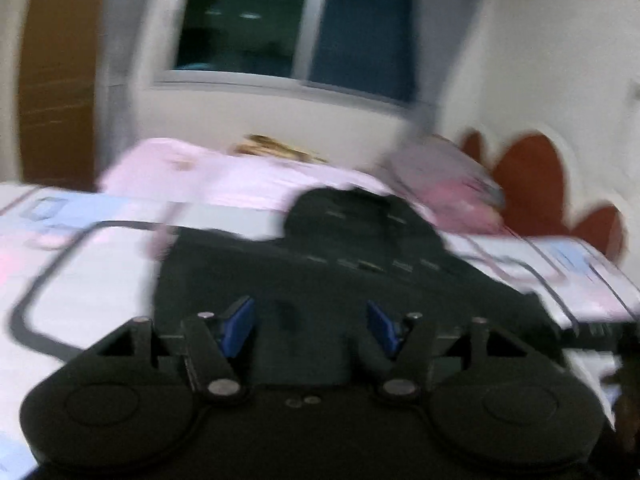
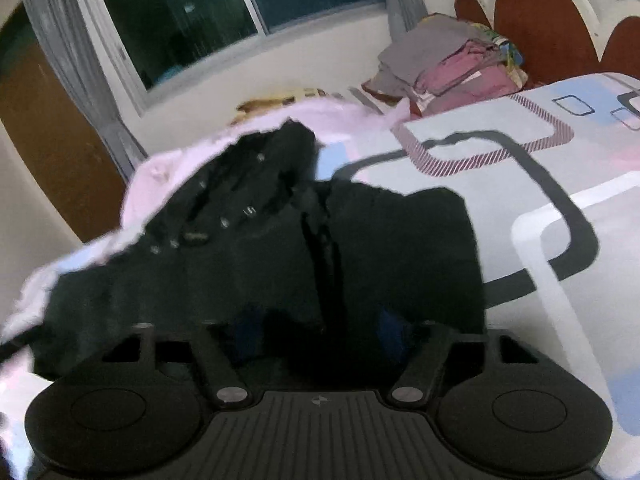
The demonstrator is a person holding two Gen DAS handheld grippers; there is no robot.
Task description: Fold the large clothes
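Left claw (image 1: 310,326) hovers low and level over the black garment (image 1: 340,264), blue pads (image 1: 240,326) spread wide. Right claw (image 2: 320,332) is buried in the black cloth; grip can't be told. The garment runs lengthwise toward the bed's (image 2: 520,152) far edge.

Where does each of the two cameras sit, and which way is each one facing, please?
Left wrist: on the left gripper, low over the bed, facing the window; blue fingers apart.
Right wrist: on the right gripper, facing the same window wall; fingers buried in cloth.
Shared: black garment, pink cloth, clothes pile, headboard.
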